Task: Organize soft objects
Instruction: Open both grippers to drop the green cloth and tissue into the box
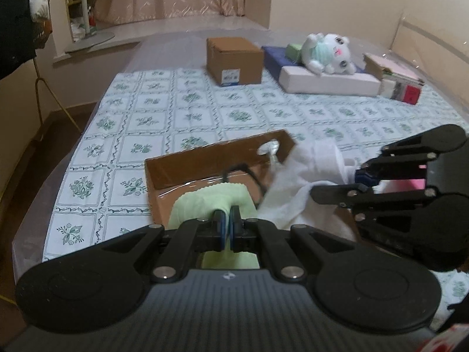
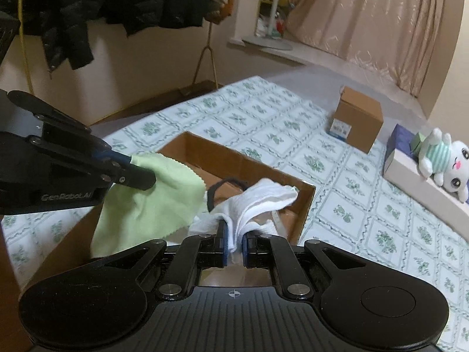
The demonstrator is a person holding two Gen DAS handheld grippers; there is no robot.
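My left gripper (image 1: 226, 223) is shut on a light green cloth (image 1: 202, 202) and holds it over the open cardboard box (image 1: 187, 167); the same cloth (image 2: 155, 193) hangs from it in the right wrist view (image 2: 140, 176). My right gripper (image 2: 234, 240) is shut on a white towel (image 2: 258, 199) above the box's (image 2: 263, 173) right part. In the left wrist view the towel (image 1: 304, 182) drapes beside the right gripper (image 1: 360, 182). A black strap (image 2: 222, 184) lies inside the box.
A closed cardboard box (image 1: 234, 58) stands farther back on the floral bedspread (image 1: 146, 123). A white plush toy (image 1: 325, 51) lies on a pale foam block (image 1: 328, 82) by a blue pad (image 1: 275, 55) and a small carton (image 1: 401, 85). Dark jackets (image 2: 88, 6) hang at left.
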